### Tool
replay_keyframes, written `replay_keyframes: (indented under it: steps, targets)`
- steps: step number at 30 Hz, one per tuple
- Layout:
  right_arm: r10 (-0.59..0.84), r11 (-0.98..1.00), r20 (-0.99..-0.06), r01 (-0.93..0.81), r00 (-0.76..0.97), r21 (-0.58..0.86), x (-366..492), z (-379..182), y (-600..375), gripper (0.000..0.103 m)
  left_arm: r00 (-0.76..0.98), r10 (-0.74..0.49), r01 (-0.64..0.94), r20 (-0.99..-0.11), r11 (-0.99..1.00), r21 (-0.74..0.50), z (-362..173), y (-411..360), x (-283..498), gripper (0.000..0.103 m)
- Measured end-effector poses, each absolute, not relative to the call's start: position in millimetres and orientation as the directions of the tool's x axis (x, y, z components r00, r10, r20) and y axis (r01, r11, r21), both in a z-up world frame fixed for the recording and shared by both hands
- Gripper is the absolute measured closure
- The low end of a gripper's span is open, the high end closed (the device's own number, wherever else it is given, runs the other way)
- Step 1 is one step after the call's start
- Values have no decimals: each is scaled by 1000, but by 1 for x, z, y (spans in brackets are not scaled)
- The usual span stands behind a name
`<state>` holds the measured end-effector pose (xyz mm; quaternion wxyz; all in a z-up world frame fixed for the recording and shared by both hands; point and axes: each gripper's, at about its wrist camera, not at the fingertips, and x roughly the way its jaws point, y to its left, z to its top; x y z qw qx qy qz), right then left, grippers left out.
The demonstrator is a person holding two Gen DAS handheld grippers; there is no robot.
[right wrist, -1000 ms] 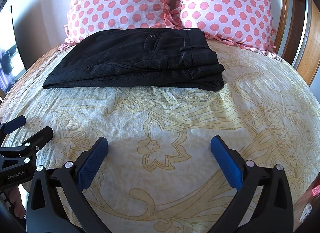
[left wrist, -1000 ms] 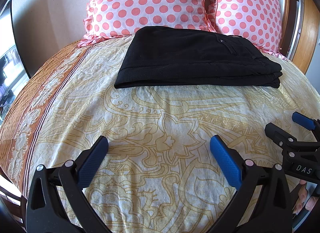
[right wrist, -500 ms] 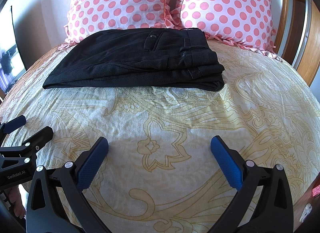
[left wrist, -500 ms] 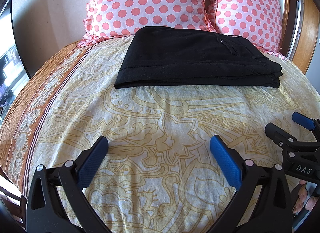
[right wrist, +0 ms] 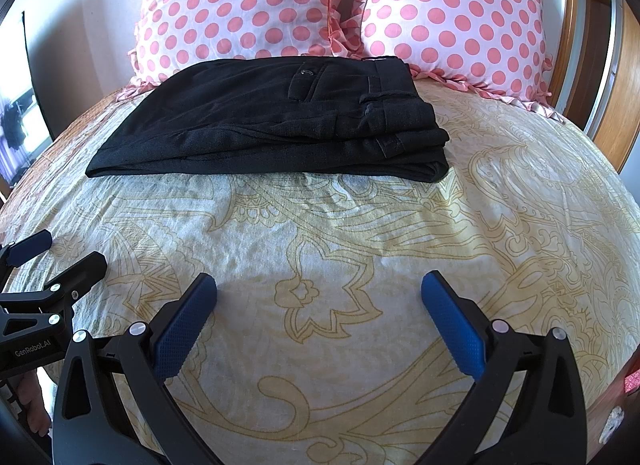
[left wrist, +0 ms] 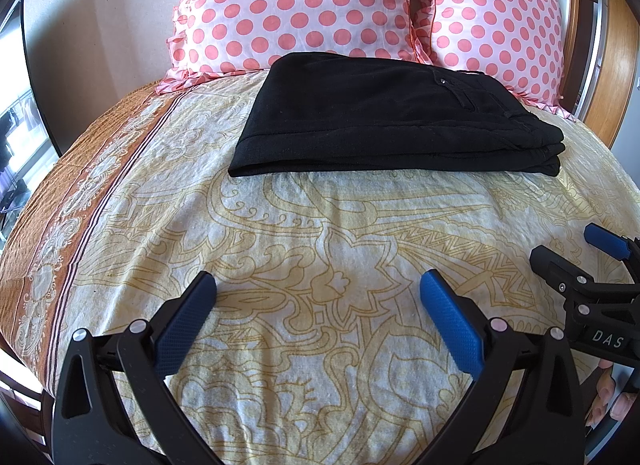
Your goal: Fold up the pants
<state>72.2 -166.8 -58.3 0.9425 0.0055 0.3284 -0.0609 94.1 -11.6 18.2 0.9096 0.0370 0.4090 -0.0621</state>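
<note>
Black woven cloth makes up the pants (right wrist: 264, 121), which lie folded in a flat stack near the head of the bed (right wrist: 360, 249), their far edge touching the two polka-dot pillows (right wrist: 240, 5). The waistband, belt loops and a buttoned back pocket sit at the right end of the stack; the smooth folded edge is at the left.

Both tools are well short of the pants, low over the bedspread. The left gripper (left wrist: 318, 289) has its blue pads wide apart with nothing between them, and the right gripper (right wrist: 319, 289) is spread the same way, also empty.

The fabric looks soft and fairly light, probably limp once lifted, so a single pinch would likely let the layers slide and sag. The waistband end is thicker and stiffer and would give the firmer hold; the thin left edge would need a pinch through all layers at a corner. Judging by the tidy stack, the folding seems nearly or fully finished.

How many layers the stack holds is hard to count, since the black cloth swallows its own creases. The leg hems are not visible, and the underside is hidden.
</note>
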Motion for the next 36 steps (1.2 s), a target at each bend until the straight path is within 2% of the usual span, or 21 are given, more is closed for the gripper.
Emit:
replay_keyframes:
  steps: [36]
  targets:
    - [-115,992,-618,123,778,-29,73,-59,-166,1,630,-80,141,-773,990,13,19,-12,101,2]
